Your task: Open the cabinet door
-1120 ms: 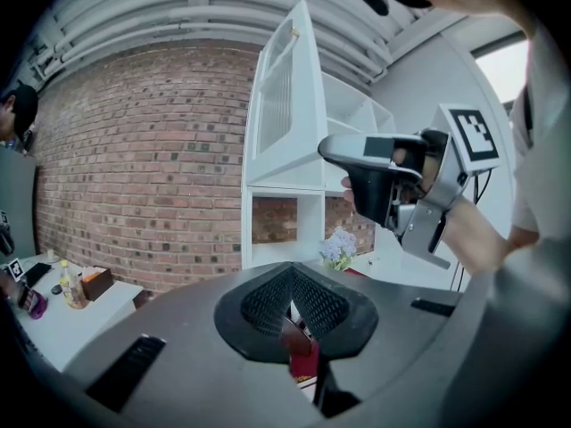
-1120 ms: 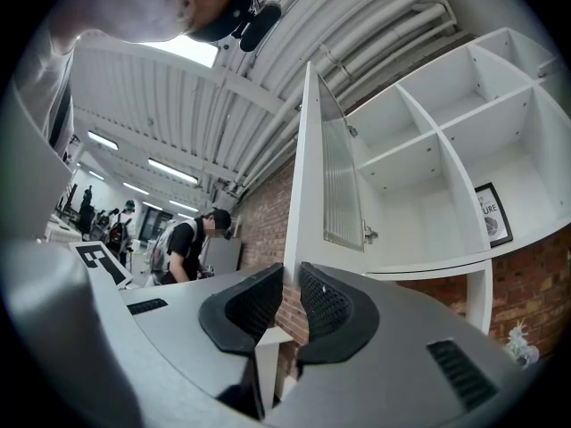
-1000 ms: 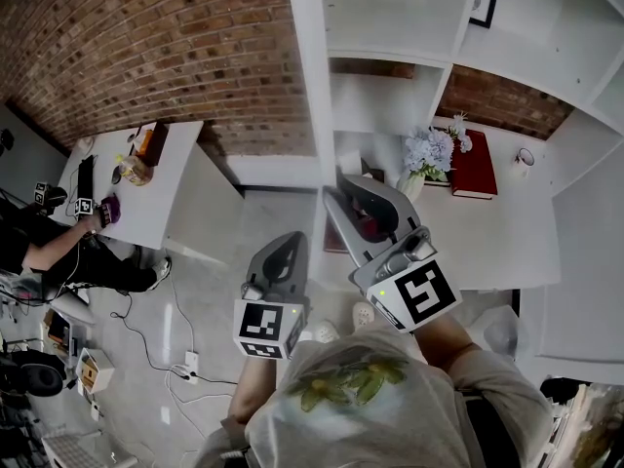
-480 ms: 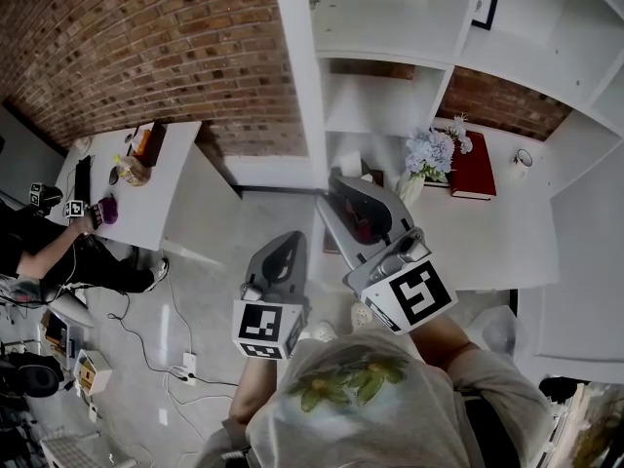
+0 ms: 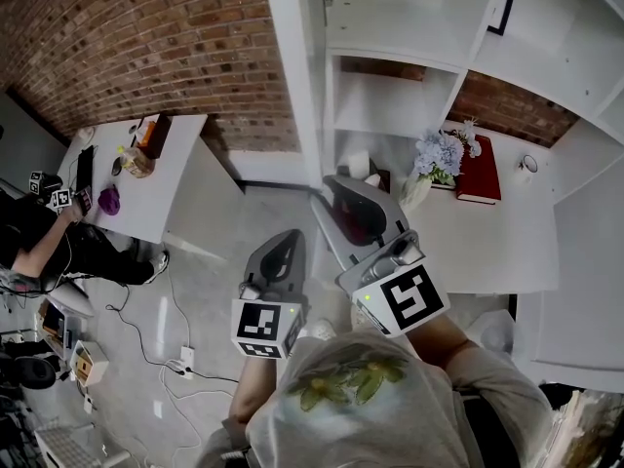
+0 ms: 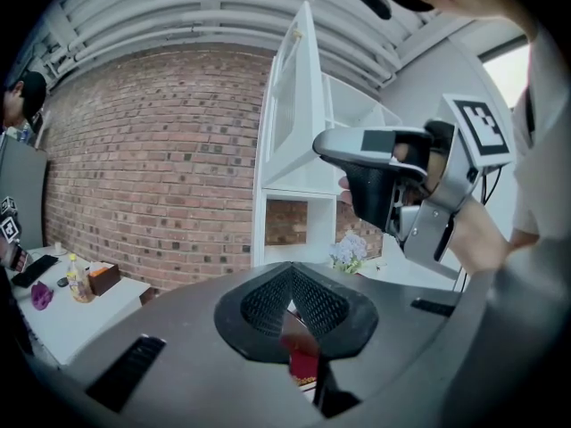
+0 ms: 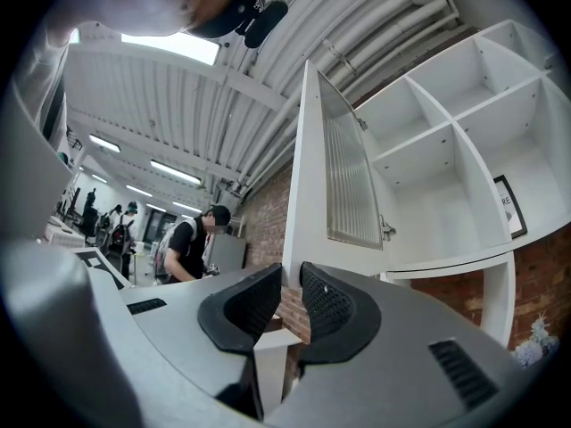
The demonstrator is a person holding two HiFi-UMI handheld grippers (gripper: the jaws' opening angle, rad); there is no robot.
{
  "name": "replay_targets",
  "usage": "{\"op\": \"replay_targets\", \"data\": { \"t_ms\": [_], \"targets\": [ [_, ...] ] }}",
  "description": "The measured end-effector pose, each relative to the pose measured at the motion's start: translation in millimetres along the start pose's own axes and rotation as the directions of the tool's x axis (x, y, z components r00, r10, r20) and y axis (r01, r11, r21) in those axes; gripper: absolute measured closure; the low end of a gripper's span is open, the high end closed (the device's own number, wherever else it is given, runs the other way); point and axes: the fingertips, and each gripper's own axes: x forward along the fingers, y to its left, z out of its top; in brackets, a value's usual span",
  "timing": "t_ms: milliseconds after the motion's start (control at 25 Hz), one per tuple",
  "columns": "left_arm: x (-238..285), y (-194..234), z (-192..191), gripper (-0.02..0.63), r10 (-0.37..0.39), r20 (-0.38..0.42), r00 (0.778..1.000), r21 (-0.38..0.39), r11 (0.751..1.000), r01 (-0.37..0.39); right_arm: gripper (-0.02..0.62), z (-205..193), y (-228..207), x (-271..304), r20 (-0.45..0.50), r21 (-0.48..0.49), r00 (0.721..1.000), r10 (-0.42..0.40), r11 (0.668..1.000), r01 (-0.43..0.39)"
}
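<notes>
The white cabinet door (image 5: 292, 76) stands swung out, edge-on in the head view, with a ribbed glass panel (image 7: 348, 185) on its inner face. My right gripper (image 5: 331, 191) is at the door's lower corner. In the right gripper view the door's edge (image 7: 302, 194) runs straight down into the narrow slot between the pads of that gripper (image 7: 287, 288), which is shut on it. My left gripper (image 5: 288, 240) hangs lower and to the left over the floor, shut with nothing in it (image 6: 292, 279). The right gripper (image 6: 375, 176) also shows in the left gripper view.
Behind the door is a white shelf unit (image 5: 390, 105) with open compartments. A vase of flowers (image 5: 439, 154) and a red book (image 5: 480, 169) sit on its white counter (image 5: 497, 242). At left are a brick wall (image 5: 146, 47), a white desk (image 5: 146, 193) and a seated person (image 5: 39, 232).
The door has swung further to the left, and my right gripper has moved a little left with it. The left gripper has stayed where it was.
</notes>
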Motion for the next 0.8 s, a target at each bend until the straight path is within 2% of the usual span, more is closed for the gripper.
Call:
{"op": "replay_targets", "data": {
  "t_ms": [800],
  "targets": [
    [-15, 18, -2, 0.597, 0.027, 0.009, 1.0, -0.016, 1.0, -0.027, 0.52, -5, 21, 28, -0.015, 0.027, 0.999, 0.044, 0.999, -0.043]
  ]
}}
